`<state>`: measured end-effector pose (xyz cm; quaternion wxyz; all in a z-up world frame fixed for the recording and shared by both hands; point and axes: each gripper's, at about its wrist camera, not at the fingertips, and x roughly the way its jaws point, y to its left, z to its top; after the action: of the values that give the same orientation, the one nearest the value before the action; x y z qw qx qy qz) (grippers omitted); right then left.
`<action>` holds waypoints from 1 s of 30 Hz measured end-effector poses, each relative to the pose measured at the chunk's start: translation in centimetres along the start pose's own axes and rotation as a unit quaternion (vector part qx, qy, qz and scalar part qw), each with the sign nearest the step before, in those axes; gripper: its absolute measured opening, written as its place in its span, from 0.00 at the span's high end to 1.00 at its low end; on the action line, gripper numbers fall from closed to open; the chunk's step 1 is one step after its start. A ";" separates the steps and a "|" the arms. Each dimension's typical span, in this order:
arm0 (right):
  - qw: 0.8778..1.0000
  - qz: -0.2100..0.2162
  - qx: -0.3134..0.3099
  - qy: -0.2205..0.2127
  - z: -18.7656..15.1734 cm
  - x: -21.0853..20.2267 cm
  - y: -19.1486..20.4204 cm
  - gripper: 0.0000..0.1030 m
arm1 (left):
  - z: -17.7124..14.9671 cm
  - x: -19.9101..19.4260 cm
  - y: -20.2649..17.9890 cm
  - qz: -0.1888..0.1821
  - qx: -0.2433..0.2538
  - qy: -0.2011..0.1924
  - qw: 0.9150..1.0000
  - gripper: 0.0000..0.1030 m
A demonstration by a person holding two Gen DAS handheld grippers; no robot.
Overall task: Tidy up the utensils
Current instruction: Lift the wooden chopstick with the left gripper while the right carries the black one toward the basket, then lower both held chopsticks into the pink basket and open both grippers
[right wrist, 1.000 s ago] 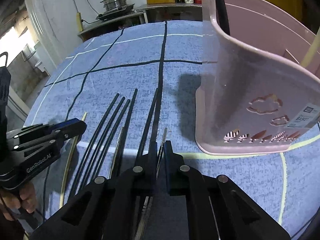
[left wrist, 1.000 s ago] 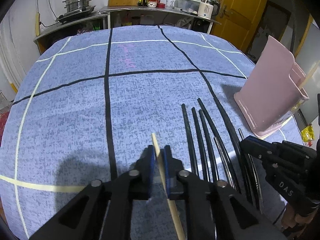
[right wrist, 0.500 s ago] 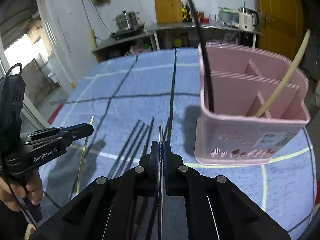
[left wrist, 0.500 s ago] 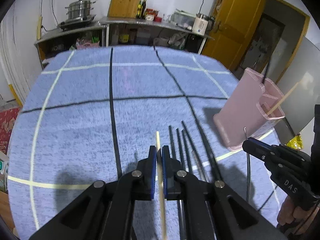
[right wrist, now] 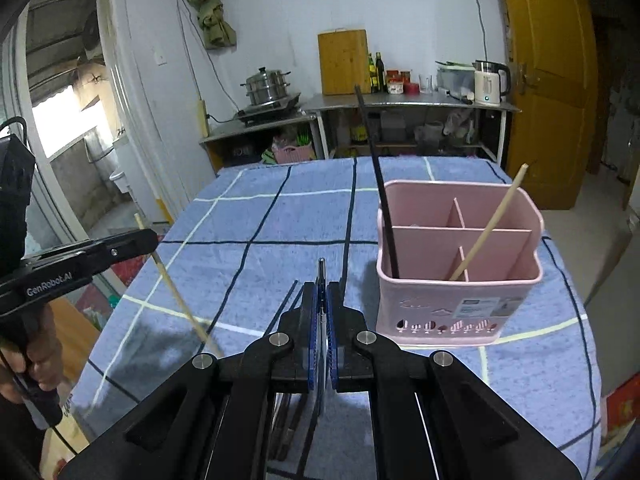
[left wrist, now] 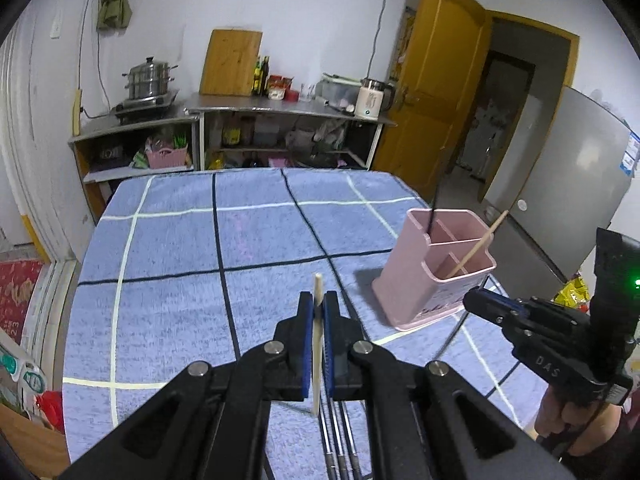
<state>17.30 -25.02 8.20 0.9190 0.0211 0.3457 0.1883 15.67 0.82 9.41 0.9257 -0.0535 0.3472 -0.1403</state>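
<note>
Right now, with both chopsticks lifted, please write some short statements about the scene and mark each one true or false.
1. The left hand-held gripper is shut on a wooden chopstick. True.
2. The right hand-held gripper is open and holds nothing. False: it is shut on a metal chopstick.
3. The pink utensil holder already contains a black chopstick and a light wooden chopstick. True.
4. The pink utensil holder lies on its side. False: it stands upright on the blue checked tablecloth.
5. No chopsticks are on the cloth. False: black chopsticks lie below the left hand-held gripper.
</note>
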 end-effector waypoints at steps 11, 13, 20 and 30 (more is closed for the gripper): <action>1.000 -0.008 0.006 -0.029 1.0 -3.6 -1.8 0.96 | 1.7 -1.4 -3.6 -0.033 0.020 -0.007 0.999 0.95; 0.999 -0.011 0.008 -0.033 1.2 -4.2 -2.2 0.96 | 2.2 -1.4 -4.5 -0.043 0.025 -0.008 0.999 0.95; 0.998 -0.025 0.018 -0.058 3.3 -6.1 -4.3 0.96 | 5.2 -0.9 -7.8 -0.078 0.038 -0.020 0.996 0.95; 0.993 -0.042 0.017 -0.113 8.0 -8.4 -5.8 0.96 | 10.8 -0.5 -10.8 -0.100 0.044 -0.055 0.992 0.95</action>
<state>18.62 -32.72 18.55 0.9588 0.0436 0.2432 0.1401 20.03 -9.35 19.93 0.9262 -0.0550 0.2818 -0.2445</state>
